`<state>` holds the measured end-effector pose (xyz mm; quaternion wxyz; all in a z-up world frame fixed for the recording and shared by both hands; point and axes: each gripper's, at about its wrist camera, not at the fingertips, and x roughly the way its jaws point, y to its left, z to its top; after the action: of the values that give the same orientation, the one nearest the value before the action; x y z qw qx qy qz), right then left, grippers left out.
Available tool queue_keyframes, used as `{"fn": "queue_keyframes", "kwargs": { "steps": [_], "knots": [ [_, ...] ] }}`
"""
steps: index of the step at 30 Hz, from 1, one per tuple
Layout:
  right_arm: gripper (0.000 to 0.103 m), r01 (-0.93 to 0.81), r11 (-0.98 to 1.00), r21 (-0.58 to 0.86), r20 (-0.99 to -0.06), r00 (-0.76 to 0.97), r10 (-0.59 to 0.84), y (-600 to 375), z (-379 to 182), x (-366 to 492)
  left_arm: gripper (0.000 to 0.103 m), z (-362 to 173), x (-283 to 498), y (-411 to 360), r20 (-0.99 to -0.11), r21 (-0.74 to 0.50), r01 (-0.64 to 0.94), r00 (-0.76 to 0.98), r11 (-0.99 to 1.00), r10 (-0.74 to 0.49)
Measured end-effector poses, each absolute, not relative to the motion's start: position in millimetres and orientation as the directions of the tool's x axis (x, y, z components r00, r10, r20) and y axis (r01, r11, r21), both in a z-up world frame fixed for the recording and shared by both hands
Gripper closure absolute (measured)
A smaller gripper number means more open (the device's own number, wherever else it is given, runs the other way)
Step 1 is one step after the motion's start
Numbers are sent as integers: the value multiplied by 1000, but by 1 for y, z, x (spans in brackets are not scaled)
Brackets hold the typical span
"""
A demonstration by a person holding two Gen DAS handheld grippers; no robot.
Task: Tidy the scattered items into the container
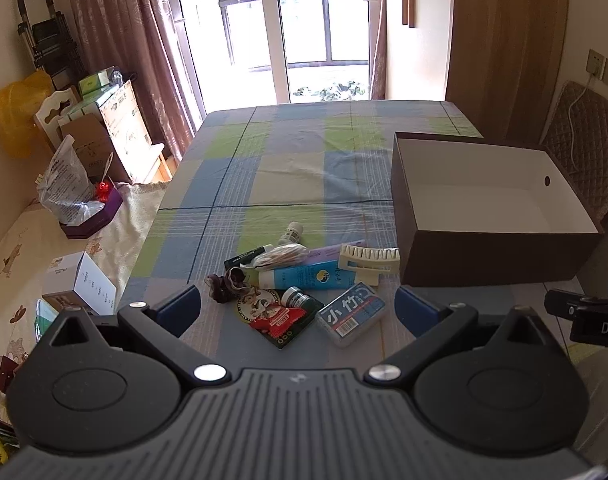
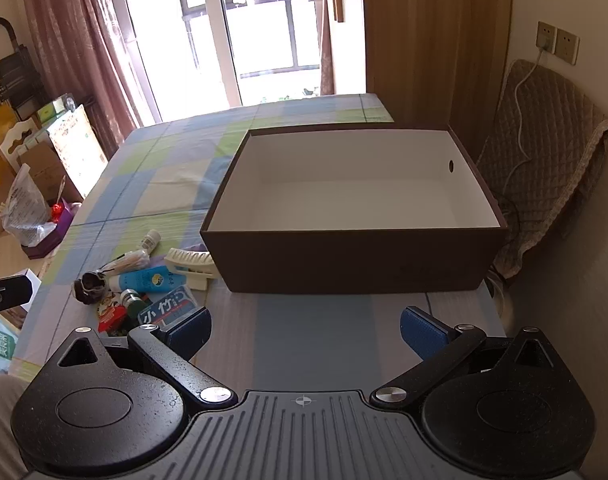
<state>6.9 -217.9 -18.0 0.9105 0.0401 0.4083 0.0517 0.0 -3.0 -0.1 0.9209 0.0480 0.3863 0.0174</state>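
Checked cloth (image 1: 287, 152) is crowded with piled items (image 1: 299, 280) beside box (image 2: 356, 264); both grippers (image 1: 297, 308) (image 2: 304, 326) are held released, so neighbours could be knocked.

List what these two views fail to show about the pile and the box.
- Box floor, near part: left wrist view, hidden behind its own front wall; the right wrist view hides a strip too.
- Blue tube label: both views, too small, partly covered by the cream comb.
- Red packet: right wrist view, cut off by the right tool; print unreadable in the left wrist view.
- Small white bottle text: too small.
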Motion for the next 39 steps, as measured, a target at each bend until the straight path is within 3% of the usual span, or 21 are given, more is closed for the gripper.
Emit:
{"fn": "queue_keyframes", "kwargs": {
  "steps": [20, 39],
  "knots": [
    [0, -61, 992, 107, -755, 645, 121, -215, -17, 9, 1, -4, -15, 55, -720, 58, 65, 694, 996, -3],
    [0, -61, 993, 102, -761, 638, 117, -216, -20, 11, 1, -3, -16, 74, -739, 83, 74, 674, 994, 11]
  ]
}}
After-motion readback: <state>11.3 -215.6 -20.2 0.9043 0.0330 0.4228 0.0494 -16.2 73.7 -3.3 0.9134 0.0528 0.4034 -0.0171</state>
